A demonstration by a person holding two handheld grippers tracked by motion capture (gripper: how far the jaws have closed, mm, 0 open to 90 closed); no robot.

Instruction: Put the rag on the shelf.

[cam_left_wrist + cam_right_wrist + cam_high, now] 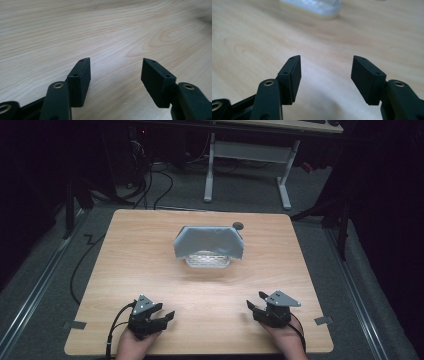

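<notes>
A white slatted basket (208, 259) sits at the middle of the wooden table (150, 250), with a grey cloth (207, 241) draped over its top and back. My left gripper (164, 311) rests low near the table's front left, open, nothing between its jaws; its own view (115, 61) has bare wood between the fingers (80, 80). At the front right my right gripper (256, 301) is open and empty too. Its view (325, 58) looks toward the basket's white base (317, 6).
A small dark round disc (238, 225) lies on the table behind the basket. Tape tabs (74, 324) stick out at the table's front corners. Beyond the far edge stand a desk frame's white legs (285, 185) and cables on grey carpet.
</notes>
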